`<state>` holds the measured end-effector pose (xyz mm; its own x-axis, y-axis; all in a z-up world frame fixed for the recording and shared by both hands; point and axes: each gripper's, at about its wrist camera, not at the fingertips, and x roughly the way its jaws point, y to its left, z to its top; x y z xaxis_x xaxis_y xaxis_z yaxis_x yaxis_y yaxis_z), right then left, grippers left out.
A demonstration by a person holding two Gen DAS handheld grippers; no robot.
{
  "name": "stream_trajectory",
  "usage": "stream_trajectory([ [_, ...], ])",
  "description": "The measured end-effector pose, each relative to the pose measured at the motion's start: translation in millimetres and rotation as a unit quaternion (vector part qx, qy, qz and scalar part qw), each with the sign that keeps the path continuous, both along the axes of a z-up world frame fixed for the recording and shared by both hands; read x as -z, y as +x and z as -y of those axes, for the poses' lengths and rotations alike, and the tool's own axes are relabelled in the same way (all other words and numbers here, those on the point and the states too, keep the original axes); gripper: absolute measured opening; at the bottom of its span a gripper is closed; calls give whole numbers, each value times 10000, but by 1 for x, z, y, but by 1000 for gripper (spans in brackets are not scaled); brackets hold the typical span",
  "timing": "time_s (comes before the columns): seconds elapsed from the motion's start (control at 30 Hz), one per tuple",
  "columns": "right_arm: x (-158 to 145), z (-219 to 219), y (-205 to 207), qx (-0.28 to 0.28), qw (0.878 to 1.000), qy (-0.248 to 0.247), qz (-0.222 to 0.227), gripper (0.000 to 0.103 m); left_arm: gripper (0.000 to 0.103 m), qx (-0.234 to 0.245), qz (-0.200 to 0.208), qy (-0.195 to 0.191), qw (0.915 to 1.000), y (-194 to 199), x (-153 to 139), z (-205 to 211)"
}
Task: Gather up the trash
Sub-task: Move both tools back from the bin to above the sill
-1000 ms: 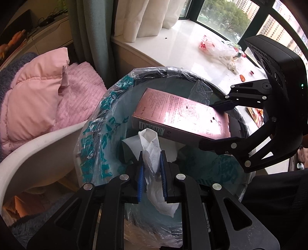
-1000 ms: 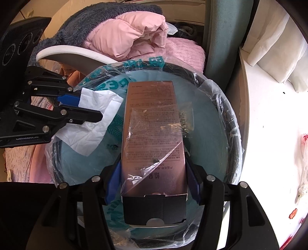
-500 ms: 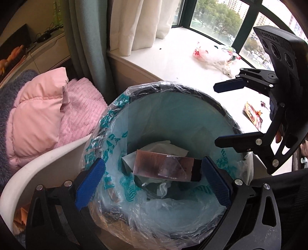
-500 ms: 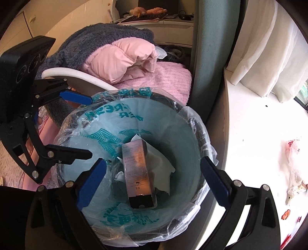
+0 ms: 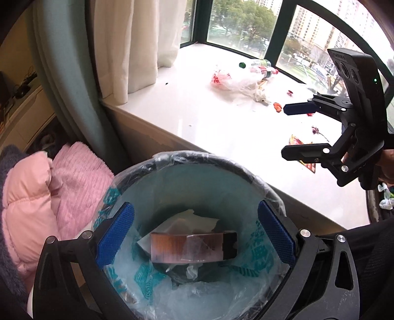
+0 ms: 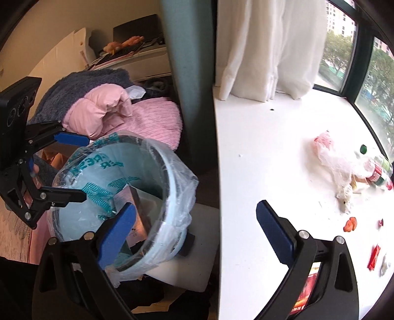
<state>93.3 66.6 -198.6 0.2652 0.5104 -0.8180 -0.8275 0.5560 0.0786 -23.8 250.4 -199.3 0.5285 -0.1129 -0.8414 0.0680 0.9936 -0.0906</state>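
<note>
A bin lined with a clear and teal plastic bag (image 5: pixel 115 197) (image 6: pixel 170 177) stands below the white window ledge (image 5: pixel 221 123) (image 6: pixel 258 147). Inside it lie a pinkish carton (image 5: pixel 192 246) (image 6: pixel 135 204) and white tissue (image 5: pixel 187 219). My left gripper (image 5: pixel 195 236) (image 6: pixel 73 167) hangs open over the bin with nothing between its fingers. My right gripper (image 6: pixel 197 231) (image 5: pixel 293 130) is open and empty, over the ledge's edge beside the bin. On the ledge lie a crumpled clear bag (image 5: pixel 231 81) (image 6: pixel 332 157), a plastic bottle (image 5: pixel 258 67) (image 6: pixel 376 169), and red and orange wrappers (image 6: pixel 349 224) (image 5: pixel 303 152).
A chair to the left of the bin holds pink bedding (image 5: pixel 37 197) (image 6: pixel 110 110) and a grey blanket (image 6: pixel 81 81). A teal curtain (image 5: pixel 64 73) and white curtains (image 6: pixel 266 44) hang at the ledge's end. The window (image 5: pixel 246 22) runs behind the ledge.
Both grippers opened and let go: the tissue and the carton fell into the bin. Both then rose, and the right one swung away from the bin toward the window ledge.
</note>
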Motion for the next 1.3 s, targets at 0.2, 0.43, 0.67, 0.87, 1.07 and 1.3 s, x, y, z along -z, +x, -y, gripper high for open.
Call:
stream_trajectory([
  [0.2,-4,48,16,719,9974,77,37,95,97,475,85,19,9988,30,-8,28],
  [0.43,-6,104,29,1520,9883,141,54,95,97,1039,165,27,9944,60,-15,66],
  [0.67,-10,154,38,2180,9756,225,85,95,97,1549,249,27,9876,88,-26,107],
  [0.87,-13,193,46,2631,9643,288,132,95,97,1932,327,43,9806,105,-34,140],
  [1.07,-16,229,51,2997,9534,307,184,95,97,2225,374,52,9742,124,-38,170],
  [1.3,-15,270,58,3314,9428,292,207,95,97,2482,418,84,9678,148,-40,199],
])
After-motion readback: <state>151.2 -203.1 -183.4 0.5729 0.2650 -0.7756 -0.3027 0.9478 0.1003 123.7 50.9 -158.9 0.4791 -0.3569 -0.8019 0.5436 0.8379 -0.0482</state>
